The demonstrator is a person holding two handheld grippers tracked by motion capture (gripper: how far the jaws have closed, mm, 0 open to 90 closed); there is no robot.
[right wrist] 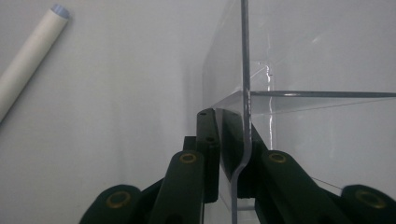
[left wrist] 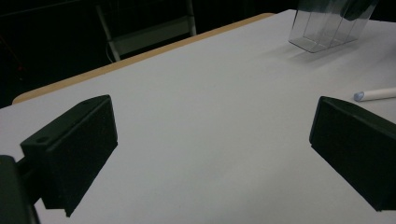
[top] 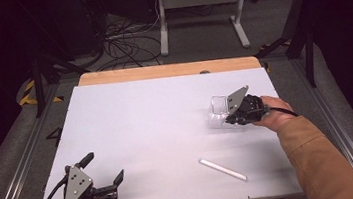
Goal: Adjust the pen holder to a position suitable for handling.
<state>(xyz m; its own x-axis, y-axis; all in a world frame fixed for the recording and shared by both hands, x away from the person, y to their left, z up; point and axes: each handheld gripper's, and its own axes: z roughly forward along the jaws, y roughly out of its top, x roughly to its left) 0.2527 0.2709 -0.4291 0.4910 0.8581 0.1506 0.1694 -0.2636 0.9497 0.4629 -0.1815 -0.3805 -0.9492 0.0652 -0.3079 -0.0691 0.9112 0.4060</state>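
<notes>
A clear plastic box (top: 217, 111) stands on the white table (top: 156, 117) at the right. My right gripper (top: 228, 120) reaches it from the right and is shut on its near wall. In the right gripper view the thin clear wall (right wrist: 244, 70) runs between the two black jaws, pinched at my right gripper (right wrist: 233, 140). A white stick (top: 223, 169) lies flat in front of the box, also seen as the white stick (right wrist: 28, 60). My left gripper (top: 104, 168) rests at the near left corner, open with nothing between its jaws; my left gripper (left wrist: 212, 154) looks toward the box (left wrist: 327, 28) and the stick (left wrist: 376, 94).
The table's far edge is a wooden strip (top: 166, 70). Beyond it on the floor are a white desk frame (top: 199, 11) and loose cables (top: 123, 45). Metal rails (top: 25, 157) run along both sides of the table.
</notes>
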